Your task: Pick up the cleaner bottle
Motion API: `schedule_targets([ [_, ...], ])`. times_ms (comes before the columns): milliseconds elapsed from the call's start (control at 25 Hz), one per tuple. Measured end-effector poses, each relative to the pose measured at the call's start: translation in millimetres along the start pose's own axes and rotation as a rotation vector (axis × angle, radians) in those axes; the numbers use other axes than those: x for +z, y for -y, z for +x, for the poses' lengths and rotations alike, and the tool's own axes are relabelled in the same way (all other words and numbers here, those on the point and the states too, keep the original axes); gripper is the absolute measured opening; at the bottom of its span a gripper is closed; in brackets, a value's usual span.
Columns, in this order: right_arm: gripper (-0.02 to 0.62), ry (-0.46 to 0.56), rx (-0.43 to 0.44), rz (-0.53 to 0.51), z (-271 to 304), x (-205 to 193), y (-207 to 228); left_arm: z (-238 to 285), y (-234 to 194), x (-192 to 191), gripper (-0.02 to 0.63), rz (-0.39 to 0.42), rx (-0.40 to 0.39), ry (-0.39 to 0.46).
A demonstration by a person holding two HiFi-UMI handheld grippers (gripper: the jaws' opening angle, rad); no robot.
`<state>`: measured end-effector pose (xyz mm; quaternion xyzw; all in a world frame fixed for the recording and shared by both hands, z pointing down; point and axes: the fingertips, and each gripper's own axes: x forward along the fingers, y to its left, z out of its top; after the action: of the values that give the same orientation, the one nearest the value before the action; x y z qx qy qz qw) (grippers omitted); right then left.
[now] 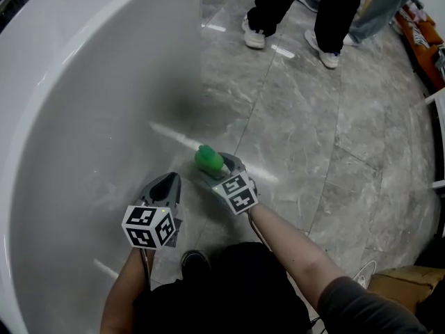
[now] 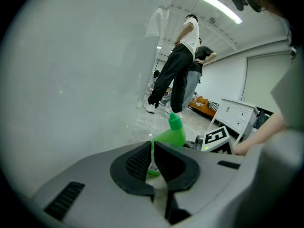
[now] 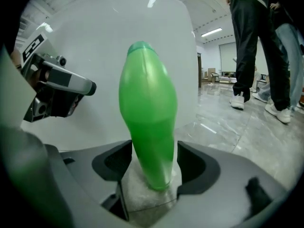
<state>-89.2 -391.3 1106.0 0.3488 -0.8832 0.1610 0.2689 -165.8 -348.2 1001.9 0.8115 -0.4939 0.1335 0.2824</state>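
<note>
The green cleaner bottle [image 1: 207,158] is held above the grey marble floor, beside the white tub wall. My right gripper [image 1: 213,167] is shut on it. In the right gripper view the bottle [image 3: 148,118] stands tall between the jaws of the right gripper [image 3: 153,167], gripped low on its body. My left gripper [image 1: 167,184] hangs just left of it, shut and holding nothing. In the left gripper view the closed jaws of the left gripper [image 2: 152,163] frame the bottle [image 2: 173,134] beyond them, with the right gripper's marker cube [image 2: 216,139] beside it.
A big white bathtub [image 1: 83,82] fills the left side. People's legs [image 1: 292,12] stand on the marble floor at the far end. A cardboard box [image 1: 403,284] sits at lower right, and a white cabinet [image 2: 237,113] stands off to the right.
</note>
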Motion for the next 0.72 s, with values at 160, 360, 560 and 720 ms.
schedule_targets([
  [160,0.282,-0.009,-0.006,0.001,11.3,-5.5,2.7,3.8,-6.6,-6.0,0.028,-0.005,-0.001,-0.011],
  [360,0.281,-0.014,0.018,-0.013,23.2,-9.4,-2.8,4.6,-9.2,-9.1,0.028,-0.004,-0.002,-0.016],
  [560,0.251,-0.005,0.009,0.045,31.6,-9.7,2.0,3.9,-3.8,-7.7,0.028,0.002,-0.017,-0.016],
  [720,0.236,-0.038,0.004,0.018,33.8,-14.7,1.1,-2.2,-1.5,-5.1,0.028,0.005,-0.016,-0.008],
])
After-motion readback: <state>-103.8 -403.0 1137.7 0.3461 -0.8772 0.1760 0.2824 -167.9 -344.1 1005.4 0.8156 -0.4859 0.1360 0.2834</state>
